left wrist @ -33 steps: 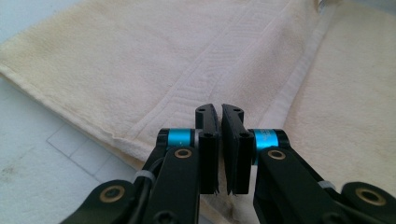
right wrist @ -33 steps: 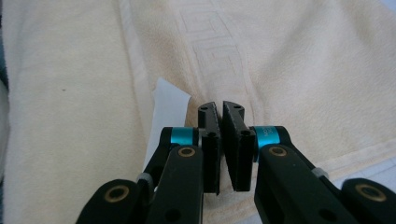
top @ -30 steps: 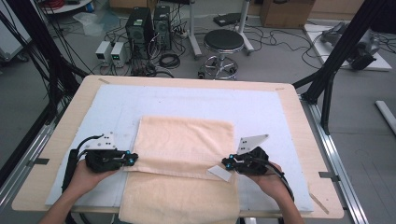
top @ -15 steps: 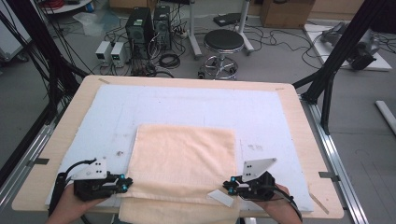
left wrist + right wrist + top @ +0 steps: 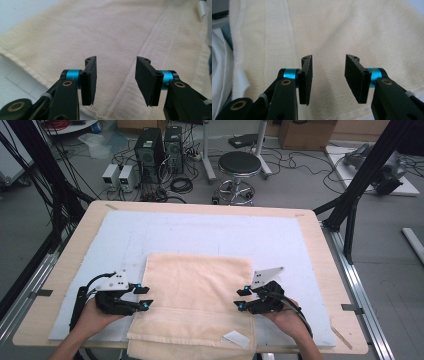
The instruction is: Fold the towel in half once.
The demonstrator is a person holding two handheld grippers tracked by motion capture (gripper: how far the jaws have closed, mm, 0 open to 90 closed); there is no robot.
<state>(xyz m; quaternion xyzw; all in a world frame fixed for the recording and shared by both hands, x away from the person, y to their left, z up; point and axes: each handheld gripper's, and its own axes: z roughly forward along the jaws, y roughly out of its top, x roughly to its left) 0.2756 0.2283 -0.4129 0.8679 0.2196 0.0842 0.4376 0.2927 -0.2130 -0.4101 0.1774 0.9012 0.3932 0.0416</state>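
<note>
Two grippers, left gripper (image 5: pixel 142 297) and right gripper (image 5: pixel 241 299), have just been opening, jaws partly apart with nothing between them, over the cream towel (image 5: pixel 197 295) folded at the table's (image 5: pixel 320 250) near edge. Risk: the overhanging hem could drag it floorward.

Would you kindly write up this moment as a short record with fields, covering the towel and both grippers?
item: cream towel, lying flat on the table, near edge hanging over the front
left gripper: at the towel's left edge, jaws just opened, nothing between the pads
right gripper: at the towel's right edge, jaws just opened, nothing held
label: white tag near the towel's front right corner
</note>
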